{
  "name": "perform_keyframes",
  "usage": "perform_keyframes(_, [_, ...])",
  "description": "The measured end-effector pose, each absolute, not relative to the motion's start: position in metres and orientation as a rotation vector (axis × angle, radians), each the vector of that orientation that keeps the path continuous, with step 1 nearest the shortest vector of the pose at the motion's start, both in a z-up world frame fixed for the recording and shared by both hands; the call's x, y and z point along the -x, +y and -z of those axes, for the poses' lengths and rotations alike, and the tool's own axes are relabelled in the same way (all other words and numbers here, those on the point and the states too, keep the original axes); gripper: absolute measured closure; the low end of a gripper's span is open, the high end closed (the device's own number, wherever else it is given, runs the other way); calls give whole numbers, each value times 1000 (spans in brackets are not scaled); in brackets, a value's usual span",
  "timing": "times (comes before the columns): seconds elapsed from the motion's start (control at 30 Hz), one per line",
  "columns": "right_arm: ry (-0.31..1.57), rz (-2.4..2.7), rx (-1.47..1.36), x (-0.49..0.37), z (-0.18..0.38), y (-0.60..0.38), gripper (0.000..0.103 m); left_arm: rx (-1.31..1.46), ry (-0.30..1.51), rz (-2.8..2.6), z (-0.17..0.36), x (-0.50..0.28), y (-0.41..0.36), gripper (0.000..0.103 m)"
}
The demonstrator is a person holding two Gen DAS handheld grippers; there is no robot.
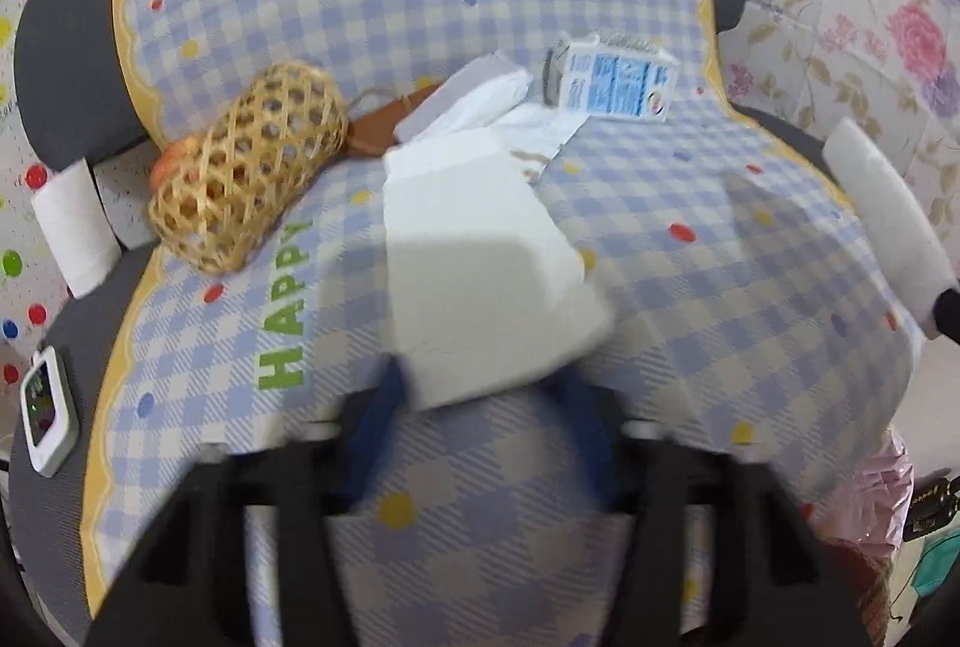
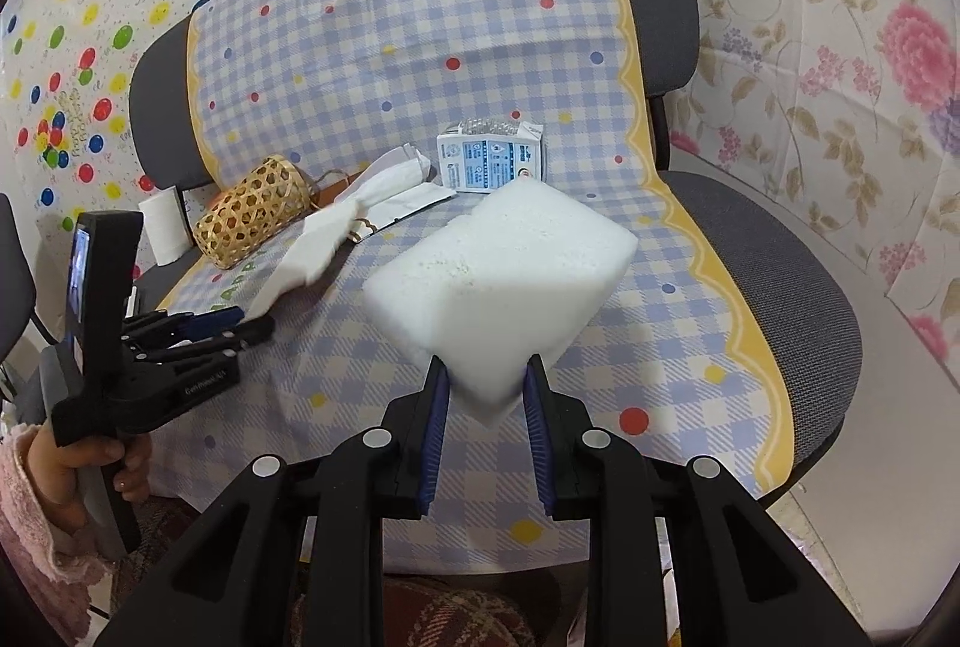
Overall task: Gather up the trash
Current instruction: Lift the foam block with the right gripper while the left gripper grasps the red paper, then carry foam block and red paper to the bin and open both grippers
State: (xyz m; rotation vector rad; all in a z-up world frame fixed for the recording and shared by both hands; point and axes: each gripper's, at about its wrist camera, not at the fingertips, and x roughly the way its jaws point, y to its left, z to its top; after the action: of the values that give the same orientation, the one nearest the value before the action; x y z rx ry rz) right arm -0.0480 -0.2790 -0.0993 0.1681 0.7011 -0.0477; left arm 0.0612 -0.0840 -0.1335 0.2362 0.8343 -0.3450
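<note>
I am pinching a white foam block (image 2: 501,287) by its lower corner in my right tool (image 2: 485,395), holding it above the front of the chair seat (image 2: 774,251). My left tool (image 1: 480,395) is pinching a thinner white foam slab (image 1: 480,257) by its near edge, over the left side of the checked cloth (image 1: 720,287). Toward the seat's back edge, a crumpled white paper (image 2: 390,185) is lying between a toppled woven basket (image 2: 255,212) and a milk carton (image 2: 492,158).

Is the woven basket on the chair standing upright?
No: the woven basket lies tipped on its side on the checked cloth.
</note>
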Motion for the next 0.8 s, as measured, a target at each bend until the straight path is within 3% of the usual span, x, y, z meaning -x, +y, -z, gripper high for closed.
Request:
perform_keyframes(0.17, [683, 66, -154, 59, 92, -281, 77, -255, 794, 350, 126, -55, -88, 103])
perform_keyframes(0.5, [656, 155, -132, 110, 79, -297, 77, -185, 685, 593, 69, 13, -108, 103])
perform_keyframes(0.8, [656, 304, -168, 195, 78, -325, 77, -229, 623, 841, 63, 102, -151, 103])
